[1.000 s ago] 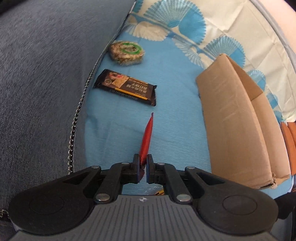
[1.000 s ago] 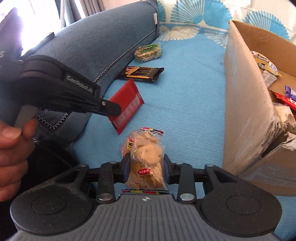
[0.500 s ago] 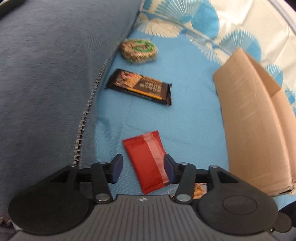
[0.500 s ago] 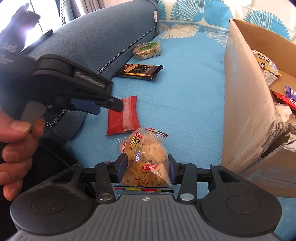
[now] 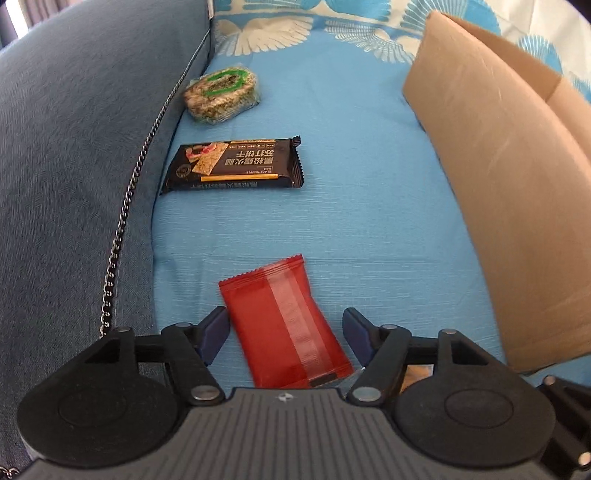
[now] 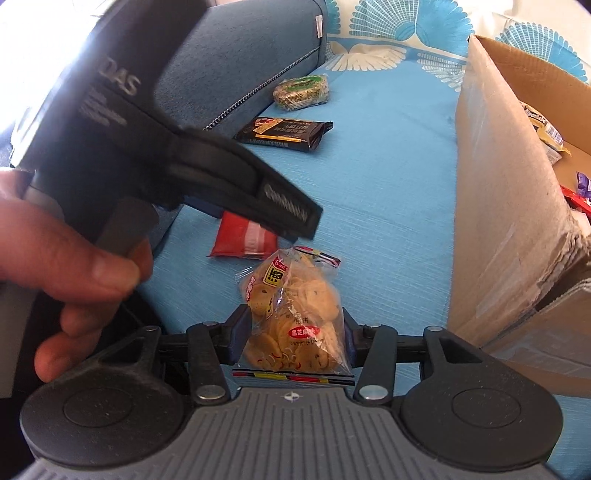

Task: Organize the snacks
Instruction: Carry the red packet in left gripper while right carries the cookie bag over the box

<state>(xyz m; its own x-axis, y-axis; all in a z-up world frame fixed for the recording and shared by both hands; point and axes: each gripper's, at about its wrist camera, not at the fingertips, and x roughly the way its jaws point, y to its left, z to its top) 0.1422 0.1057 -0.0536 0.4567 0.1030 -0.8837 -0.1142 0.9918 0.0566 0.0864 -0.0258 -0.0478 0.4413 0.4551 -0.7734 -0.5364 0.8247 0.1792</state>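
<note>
A red snack packet [image 5: 286,321] lies flat on the blue sheet [image 5: 369,206] between the open jaws of my left gripper [image 5: 286,336], free of both pads. It also shows in the right wrist view [image 6: 242,240], partly behind the left gripper. A clear bag of small biscuits [image 6: 295,314] lies on the sheet between the open jaws of my right gripper [image 6: 293,332]. A black cracker bar [image 5: 236,166] and a round green-labelled rice cake [image 5: 221,92] lie farther along the sofa edge. The cardboard box [image 6: 517,206] holds several snacks.
The grey-blue sofa back [image 5: 74,166] with a metal zipper chain [image 5: 125,214] borders the sheet on the left. The box wall [image 5: 498,184] stands on the right. A patterned pillow [image 5: 280,22] lies at the far end.
My left gripper opened and dropped the red packet flat onto the sheet, then opened wider. My right gripper opened around the biscuit bag, which now rests on the sheet.
</note>
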